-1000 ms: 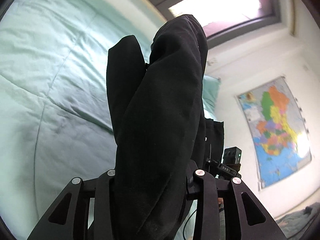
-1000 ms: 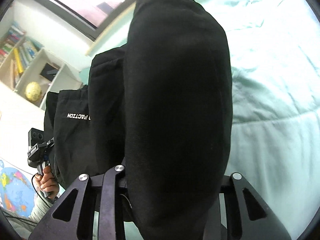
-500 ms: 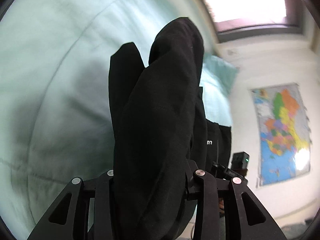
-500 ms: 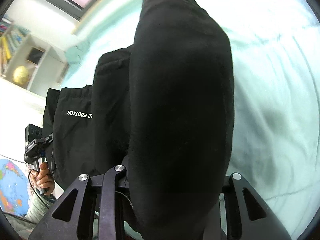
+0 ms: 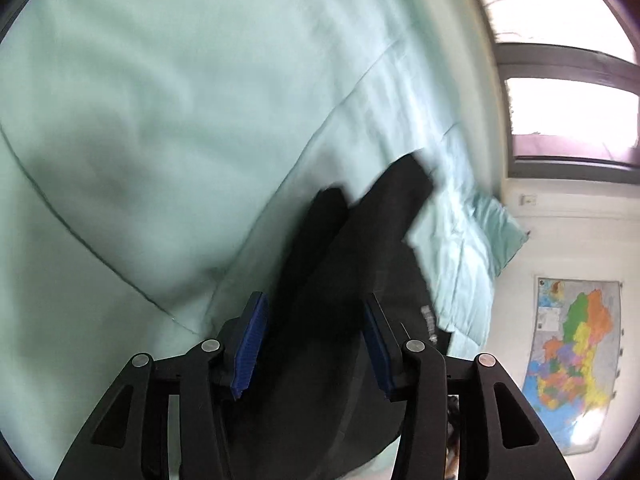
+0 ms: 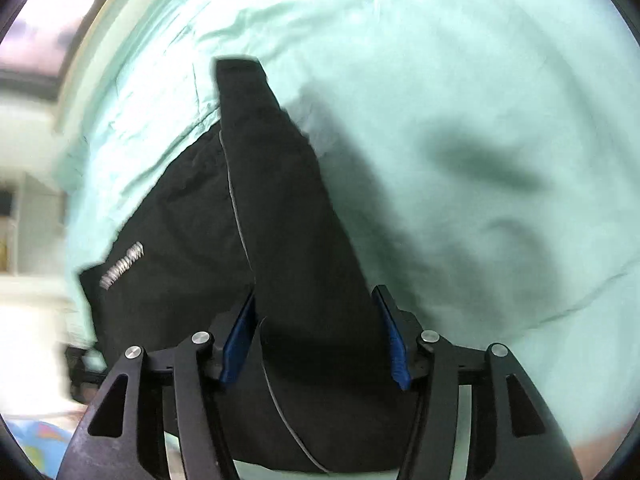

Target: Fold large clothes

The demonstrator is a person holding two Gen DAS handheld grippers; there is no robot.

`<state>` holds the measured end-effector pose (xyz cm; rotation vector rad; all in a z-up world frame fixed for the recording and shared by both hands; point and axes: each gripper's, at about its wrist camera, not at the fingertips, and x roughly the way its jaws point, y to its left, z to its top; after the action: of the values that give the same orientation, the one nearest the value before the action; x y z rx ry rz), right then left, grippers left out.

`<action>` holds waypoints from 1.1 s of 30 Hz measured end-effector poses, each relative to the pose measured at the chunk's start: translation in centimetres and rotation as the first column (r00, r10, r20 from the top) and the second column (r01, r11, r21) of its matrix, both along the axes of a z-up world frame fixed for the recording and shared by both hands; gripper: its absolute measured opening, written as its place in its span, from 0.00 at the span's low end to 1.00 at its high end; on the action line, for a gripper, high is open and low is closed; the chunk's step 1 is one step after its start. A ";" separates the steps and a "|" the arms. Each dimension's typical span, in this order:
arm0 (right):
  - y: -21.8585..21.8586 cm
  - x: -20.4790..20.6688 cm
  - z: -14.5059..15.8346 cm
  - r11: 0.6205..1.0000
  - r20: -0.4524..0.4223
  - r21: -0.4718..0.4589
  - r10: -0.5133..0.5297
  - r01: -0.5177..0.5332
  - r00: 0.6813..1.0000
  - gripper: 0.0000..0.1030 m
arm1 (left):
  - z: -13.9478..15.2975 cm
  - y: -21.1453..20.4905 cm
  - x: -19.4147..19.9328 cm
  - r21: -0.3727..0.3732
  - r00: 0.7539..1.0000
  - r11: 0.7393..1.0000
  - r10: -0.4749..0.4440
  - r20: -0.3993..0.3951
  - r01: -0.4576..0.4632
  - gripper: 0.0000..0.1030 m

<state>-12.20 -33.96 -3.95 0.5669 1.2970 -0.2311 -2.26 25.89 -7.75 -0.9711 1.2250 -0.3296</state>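
Lying between both pairs of blue pads, the black garment [image 6: 304, 240] stretches out over the pale green bedspread [image 6: 460, 80], its narrow end reaching toward 12 o'clock in the right wrist view and a panel with white lettering spreading toward 9 o'clock. The likely risk is a crooked or bunched fold: the cloth is thick and limp, so if one side is let go sooner or lower than the other, the layers could slide apart and the edges end up uneven. The blur in both views suggests fast motion, which could also fling the loose end. The left gripper [image 5: 316, 350] stands fairly wide, with cloth between its pads, though whether the pads press on it cannot be told. The right gripper [image 6: 316, 344] looks much the same, wide with the garment filling the gap.
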 end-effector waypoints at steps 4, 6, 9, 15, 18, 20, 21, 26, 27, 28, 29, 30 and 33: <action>6.1 1.0 5.0 0.980 0.069 -0.151 0.141 -0.130 0.988 0.61 | 5.9 -1.6 -0.2 0.117 0.988 0.989 -0.102 0.114 0.089 0.48; 9.9 2.3 5.3 0.974 0.108 -0.112 0.209 -0.197 0.972 0.62 | 7.6 -5.0 0.1 0.161 0.964 0.968 -0.219 0.149 0.195 0.50; 12.1 3.3 3.1 0.941 0.051 -0.142 0.316 -0.307 0.947 0.62 | 6.0 -11.0 0.5 0.277 0.923 0.900 -0.374 0.090 0.337 0.52; 17.6 5.4 -5.1 0.886 -0.153 -0.240 0.370 -0.397 0.916 0.65 | -0.5 -16.5 0.5 0.342 0.901 0.842 -0.432 -0.037 0.417 0.52; 18.1 6.1 -5.5 0.893 -0.143 -0.229 0.362 -0.386 0.921 0.66 | -1.1 -16.0 1.0 0.320 0.915 0.862 -0.399 -0.054 0.394 0.52; 17.4 6.6 -5.5 0.904 -0.137 -0.206 0.353 -0.375 0.926 0.66 | -0.5 -16.4 0.9 0.332 0.923 0.864 -0.381 -0.059 0.379 0.52; 17.3 6.7 -5.3 0.909 -0.125 -0.193 0.350 -0.368 0.929 0.66 | 0.2 -16.9 0.7 0.365 0.922 0.853 -0.386 -0.038 0.373 0.51; 10.9 4.4 -3.7 0.934 -0.091 -0.130 0.324 -0.334 0.942 0.66 | 6.6 -20.5 -0.6 0.516 0.860 0.762 -0.502 0.091 0.391 0.51; 9.4 3.5 -3.1 0.934 -0.074 -0.130 0.326 -0.333 0.942 0.66 | 8.2 -21.2 -0.8 0.544 0.848 0.745 -0.519 0.111 0.385 0.51; 8.9 3.2 -2.6 0.931 -0.062 -0.137 0.332 -0.337 0.941 0.66 | 9.5 -21.7 -0.9 0.556 0.843 0.742 -0.523 0.129 0.375 0.51; 8.8 3.2 -1.9 0.927 -0.053 -0.157 0.337 -0.341 0.940 0.66 | 10.9 -22.1 -1.0 0.563 0.837 0.744 -0.525 0.156 0.361 0.51; 7.7 3.3 -1.1 0.921 -0.050 -0.188 0.337 -0.340 0.940 0.66 | 12.6 -22.6 -1.2 0.572 0.828 0.745 -0.528 0.192 0.342 0.51; 7.8 3.7 2.9 0.914 0.003 -0.244 0.336 -0.325 0.942 0.66 | 16.9 -23.3 -2.1 0.581 0.773 0.751 -0.558 0.303 0.314 0.51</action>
<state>-8.49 -26.18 -1.00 0.1392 1.2776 -0.0907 -4.33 2.58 9.15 -0.1001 1.0065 -0.5562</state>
